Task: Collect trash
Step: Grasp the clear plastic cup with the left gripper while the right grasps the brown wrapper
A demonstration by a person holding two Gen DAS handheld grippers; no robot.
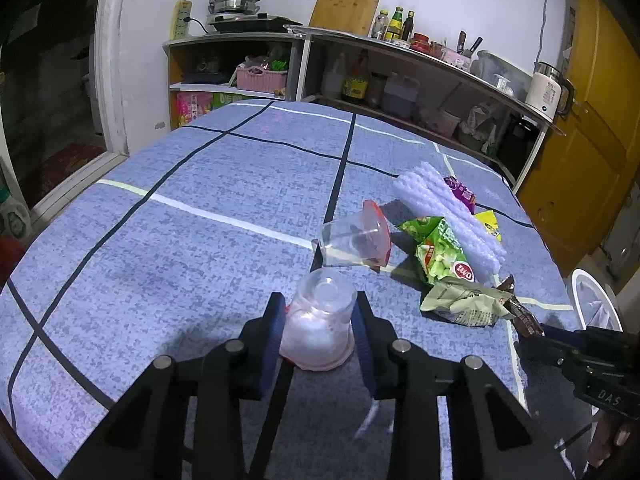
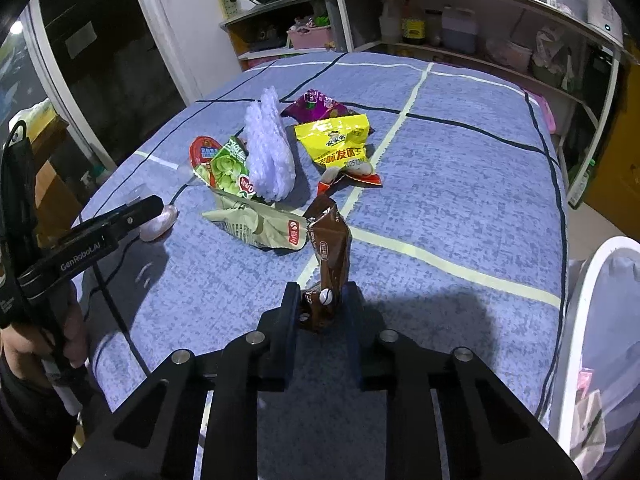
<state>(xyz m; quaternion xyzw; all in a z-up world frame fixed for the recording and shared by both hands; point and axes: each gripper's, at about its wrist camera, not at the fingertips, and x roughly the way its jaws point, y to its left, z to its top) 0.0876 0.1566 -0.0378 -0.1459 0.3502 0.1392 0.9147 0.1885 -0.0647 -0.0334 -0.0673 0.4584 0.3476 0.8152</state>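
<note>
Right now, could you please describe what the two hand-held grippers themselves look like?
Both are matte black, with angular linkage arms joined by silver round pins. The left hand-held gripper has dark blue pads inside its fingers, and white "GenRobot.AI" lettering on its side. The right hand-held gripper is built alike.

Dim, bluish indoor light, soft shadows below, strong fisheye bending, dark corners.
</note>
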